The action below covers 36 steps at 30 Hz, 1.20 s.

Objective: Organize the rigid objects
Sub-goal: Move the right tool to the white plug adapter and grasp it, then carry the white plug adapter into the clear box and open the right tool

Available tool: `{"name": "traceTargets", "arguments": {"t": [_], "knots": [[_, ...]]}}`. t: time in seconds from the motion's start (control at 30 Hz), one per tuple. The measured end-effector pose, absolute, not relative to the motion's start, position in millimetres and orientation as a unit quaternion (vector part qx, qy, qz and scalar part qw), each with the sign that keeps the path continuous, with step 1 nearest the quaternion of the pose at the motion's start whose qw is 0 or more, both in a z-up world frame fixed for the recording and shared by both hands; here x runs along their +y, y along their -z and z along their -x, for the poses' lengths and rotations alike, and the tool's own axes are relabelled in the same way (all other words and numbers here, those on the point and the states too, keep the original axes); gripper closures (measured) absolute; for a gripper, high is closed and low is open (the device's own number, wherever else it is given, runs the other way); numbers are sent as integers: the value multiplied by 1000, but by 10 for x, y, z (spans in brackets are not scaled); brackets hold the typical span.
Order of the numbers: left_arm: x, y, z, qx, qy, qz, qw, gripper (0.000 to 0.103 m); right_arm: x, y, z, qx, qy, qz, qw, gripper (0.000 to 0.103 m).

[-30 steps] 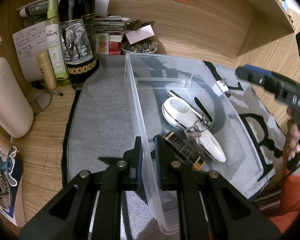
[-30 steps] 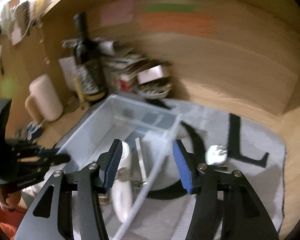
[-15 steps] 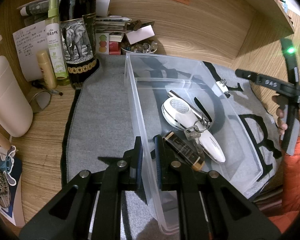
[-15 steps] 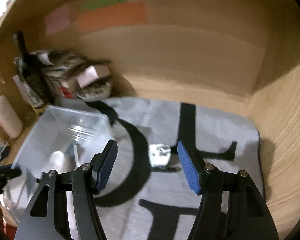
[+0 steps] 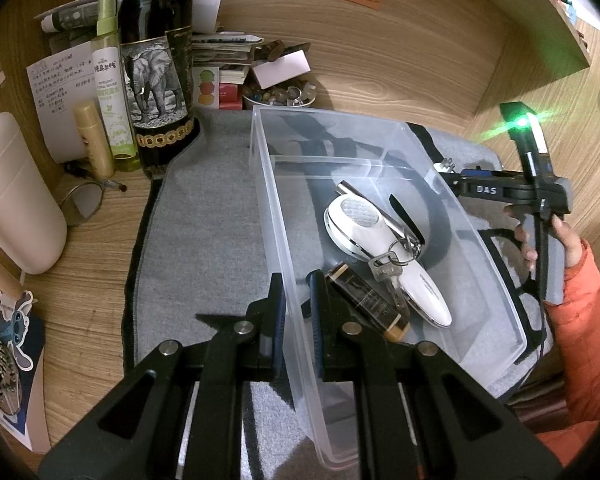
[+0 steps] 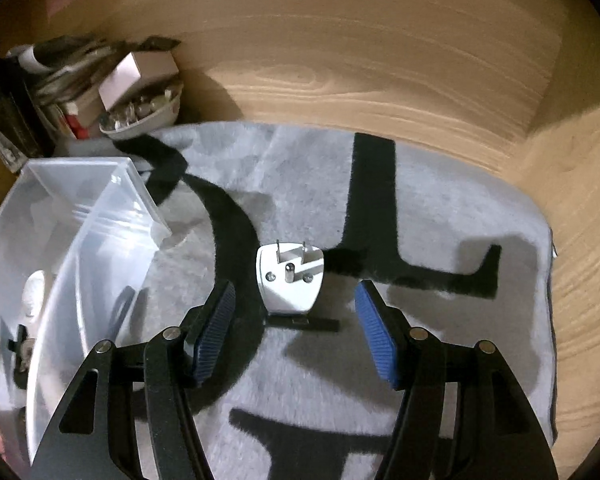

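My left gripper (image 5: 296, 284) is shut on the near left wall of a clear plastic bin (image 5: 276, 184) on a grey mat. In the bin lie a white handheld device (image 5: 364, 224), a bunch of keys (image 5: 388, 264) and a dark tube with gold ends (image 5: 364, 300). A white plug adapter (image 6: 290, 280) lies prongs-up on the mat, right of the bin (image 6: 100, 216). My right gripper (image 6: 293, 289) hovers open just above it, one blue pad on each side, neither touching. The left wrist view shows that right gripper (image 5: 456, 178) beyond the bin's right wall, held by a hand in an orange sleeve.
At the back left stand a dark wine bottle (image 5: 156, 80), a green spray bottle (image 5: 108, 80), a small beige tube (image 5: 94, 140) and a pale rounded container (image 5: 16, 196). A bowl of small bits (image 6: 140, 116) and stacked papers sit by the wooden back wall. Wooden walls close the right side.
My right gripper swung from above the bin's corner to the right and down, over the plug adapter, with its jaws a little wider. My left gripper kept its grip and place.
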<state>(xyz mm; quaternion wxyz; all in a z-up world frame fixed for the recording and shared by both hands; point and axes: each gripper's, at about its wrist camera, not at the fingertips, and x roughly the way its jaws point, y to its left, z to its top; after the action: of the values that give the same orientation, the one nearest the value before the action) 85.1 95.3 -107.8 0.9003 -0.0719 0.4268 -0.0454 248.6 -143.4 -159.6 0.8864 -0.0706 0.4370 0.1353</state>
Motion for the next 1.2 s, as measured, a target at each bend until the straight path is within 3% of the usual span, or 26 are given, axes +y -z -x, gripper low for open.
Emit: {"name": "traceTargets", "arguments": {"t": [0.13, 0.27, 1.2], "knots": [[962, 1078, -848, 427, 46, 72, 900, 93, -1430, 1680, -2567, 444, -132, 66, 884, 44], [963, 1078, -847, 427, 46, 73, 900, 93, -1440, 1725, -2628, 451, -138, 53, 880, 69], [966, 1079, -844, 426, 46, 72, 901, 93, -968, 771, -1727, 310, -232, 94, 917, 69]]}}
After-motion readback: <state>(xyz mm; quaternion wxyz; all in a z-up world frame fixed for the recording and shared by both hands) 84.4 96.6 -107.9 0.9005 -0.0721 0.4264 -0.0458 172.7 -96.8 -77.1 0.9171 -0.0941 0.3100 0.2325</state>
